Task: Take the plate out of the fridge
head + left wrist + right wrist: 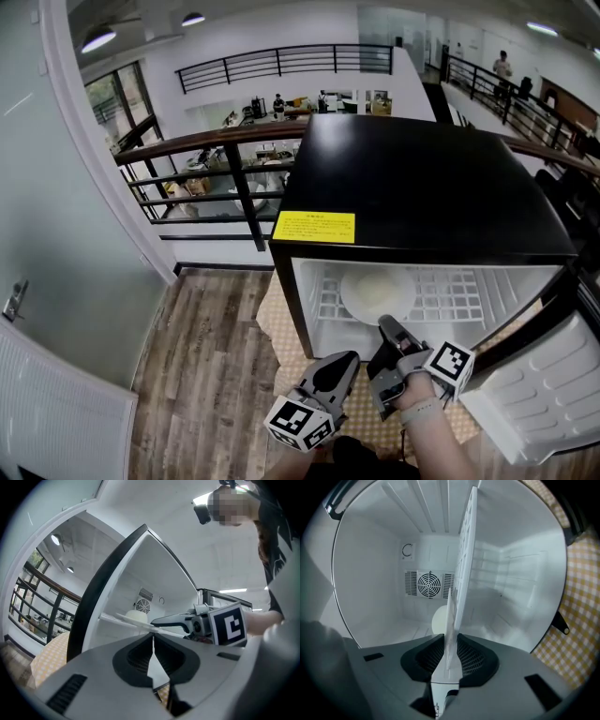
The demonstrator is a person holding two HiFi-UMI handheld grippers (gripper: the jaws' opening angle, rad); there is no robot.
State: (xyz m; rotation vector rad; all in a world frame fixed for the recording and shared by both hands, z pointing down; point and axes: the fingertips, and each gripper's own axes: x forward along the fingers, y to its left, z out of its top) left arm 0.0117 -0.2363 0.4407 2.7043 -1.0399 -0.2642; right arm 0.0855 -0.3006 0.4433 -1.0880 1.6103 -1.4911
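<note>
Small black fridge point(422, 187) stands on a checked mat point(277, 330) over a wood floor, with its white door point(548, 398) swung wide to the right. If the door drifts back, it would catch the right arm partway through the pull.

Inside is one white wire shelf point(455, 298), set high. The shelf looks light, so a plate dragged along it rather than lifted could catch its foot on the bars. That would jerk the plate or bring the shelf forward with it.

The plate point(377, 292) is pale and round. It is still in the fridge, lying flat on the left half of the shelf with its near edge at the front.

The right tongs point(385, 324) are turned on their side, and they look pinched onto that near rim. The rim runs straight through between the pads. This is the main worry: the hold is on a thin glazed edge at one side only, with the plate's whole weight hanging beyond it. Once the plate leaves the shelf, I'd expect it to droop, pivot in the pads and slide out onto the floor.

The left tongs point(347, 358) hang outside the fridge, below its opening, pressed together on nothing. They give no support under the plate's far side.
</note>
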